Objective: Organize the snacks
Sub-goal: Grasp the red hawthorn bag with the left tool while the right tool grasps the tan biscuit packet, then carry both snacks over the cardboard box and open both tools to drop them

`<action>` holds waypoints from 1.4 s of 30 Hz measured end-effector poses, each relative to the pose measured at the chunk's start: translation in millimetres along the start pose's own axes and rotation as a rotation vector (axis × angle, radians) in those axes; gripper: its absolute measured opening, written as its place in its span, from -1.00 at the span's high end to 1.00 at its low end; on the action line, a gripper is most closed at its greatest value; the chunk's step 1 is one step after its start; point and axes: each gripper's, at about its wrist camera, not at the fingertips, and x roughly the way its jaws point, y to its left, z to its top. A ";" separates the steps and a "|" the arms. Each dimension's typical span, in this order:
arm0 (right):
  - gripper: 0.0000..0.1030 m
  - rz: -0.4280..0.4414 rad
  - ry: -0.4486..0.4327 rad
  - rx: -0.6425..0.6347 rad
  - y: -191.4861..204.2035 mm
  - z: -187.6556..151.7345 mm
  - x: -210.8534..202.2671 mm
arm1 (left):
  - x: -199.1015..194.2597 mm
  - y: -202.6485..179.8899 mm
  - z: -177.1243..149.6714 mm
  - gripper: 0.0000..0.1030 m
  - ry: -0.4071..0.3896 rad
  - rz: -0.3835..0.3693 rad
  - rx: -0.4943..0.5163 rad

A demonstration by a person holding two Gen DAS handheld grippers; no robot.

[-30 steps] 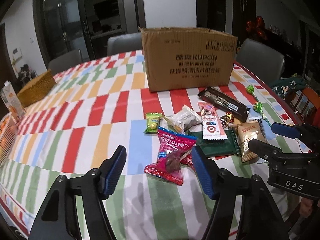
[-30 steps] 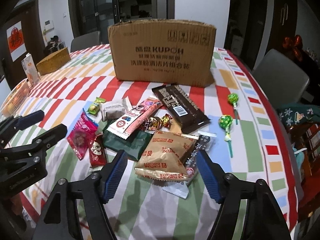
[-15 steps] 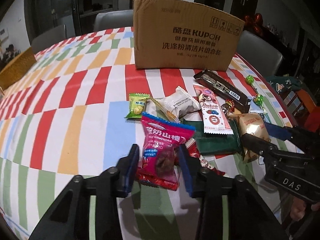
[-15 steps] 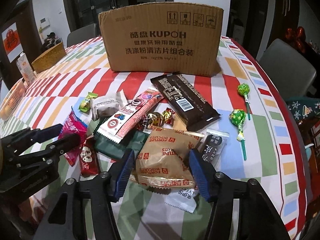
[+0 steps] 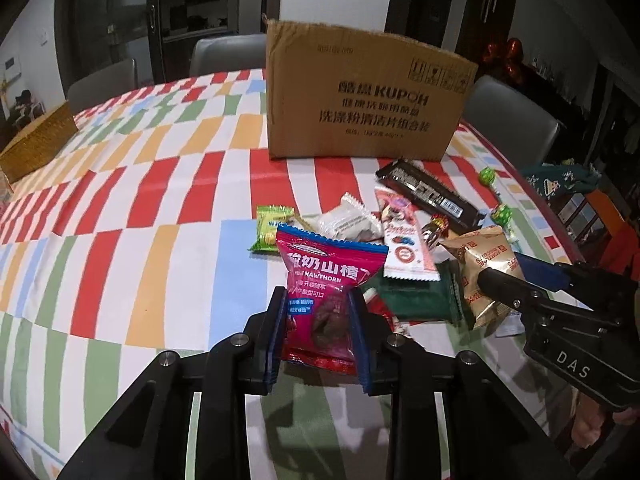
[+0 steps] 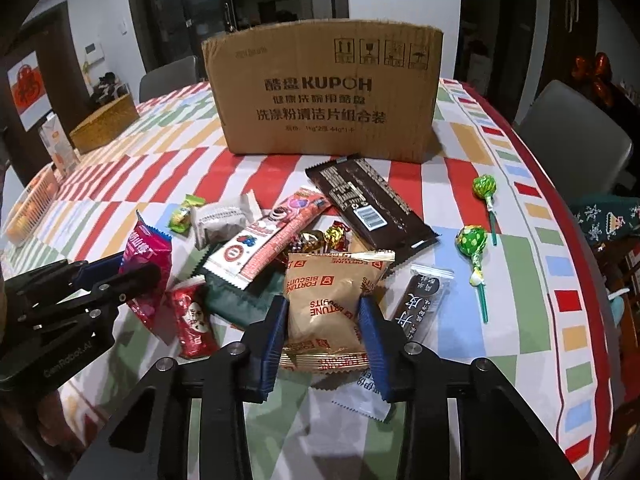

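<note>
A pile of snacks lies on the striped tablecloth in front of a brown cardboard box [image 5: 368, 96], also in the right wrist view [image 6: 324, 92]. My left gripper [image 5: 319, 308] is shut on a pink hawthorn packet [image 5: 326, 276], which also shows in the right wrist view [image 6: 146, 248]. My right gripper [image 6: 324, 320] is shut on a gold Fortune Biscuits pack [image 6: 332, 296], which also shows in the left wrist view [image 5: 486, 264]. Both packets look slightly lifted. A red-white snack bar [image 6: 264, 248] and a dark chocolate bar [image 6: 368, 204] lie behind them.
Two green lollipops [image 6: 476, 248] lie at the right. A black packet [image 6: 424, 300], a small red packet [image 6: 192, 316], a dark green packet [image 6: 236, 300], a white cake [image 6: 218, 220] and a green candy [image 6: 184, 212] surround the grippers. A wicker basket [image 5: 36, 140] sits far left.
Both grippers moved forward and closed: the left onto the pink hawthorn packet, the right onto the gold biscuit pack. Both packets now stand up between the fingers.
</note>
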 end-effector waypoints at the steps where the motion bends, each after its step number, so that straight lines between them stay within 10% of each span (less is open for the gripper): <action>1: 0.26 0.001 -0.010 -0.002 0.6 -0.1 -4.3 | -4.1 -0.8 0.4 0.42 -0.007 0.000 -0.001; 20: 0.26 0.010 -0.252 -0.045 -4.8 43.6 -71.6 | -63.0 -25.7 62.0 0.42 -0.217 0.001 0.045; 42: 0.26 0.043 -0.409 -0.024 -24.4 175.9 -82.7 | -65.7 -27.3 204.8 0.42 -0.355 0.009 0.091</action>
